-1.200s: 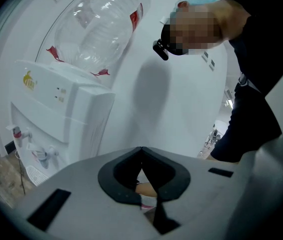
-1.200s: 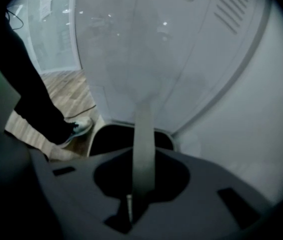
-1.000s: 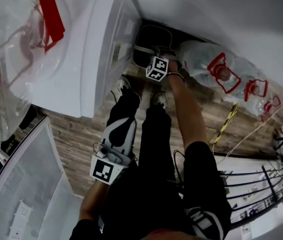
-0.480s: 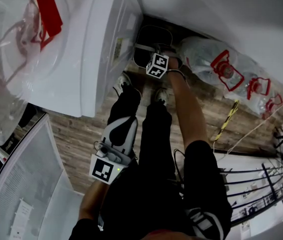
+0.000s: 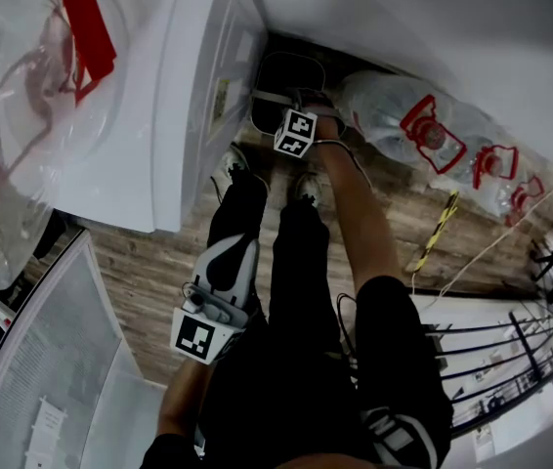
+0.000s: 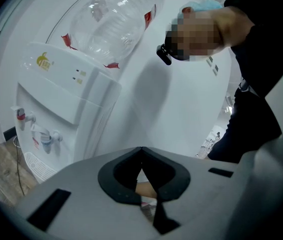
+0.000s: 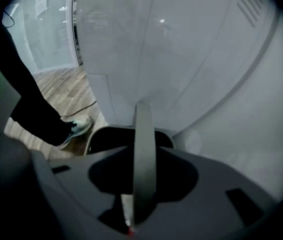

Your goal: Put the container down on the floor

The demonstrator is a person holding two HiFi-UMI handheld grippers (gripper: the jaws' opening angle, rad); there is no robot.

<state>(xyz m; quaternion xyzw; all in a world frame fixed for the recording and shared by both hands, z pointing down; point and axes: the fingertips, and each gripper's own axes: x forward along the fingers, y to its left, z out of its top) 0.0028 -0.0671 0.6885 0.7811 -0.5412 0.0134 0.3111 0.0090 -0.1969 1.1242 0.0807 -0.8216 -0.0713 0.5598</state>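
Container (image 5: 291,74) is down on the floor (image 5: 159,262), tucked beside the water dispenser (image 5: 174,96). My right gripper (image 5: 294,106) has just been opening: jaws spread, the grey handle (image 7: 143,134) running up between them, pads off it. I'd draw straight back so nothing snags. Left gripper (image 6: 141,151) idles, jaws pressed together, empty.

Shows white water dispenser (image 5: 174,96) on wood-plank floor (image 5: 149,262) with upturned clear bottle (image 6: 114,21) on top and two taps (image 6: 36,129) in front, clear jugs with red handles (image 5: 423,135) lying by the wall, yellow-black striped cord (image 5: 435,233) near them, black wire rack (image 5: 511,360) at far right.
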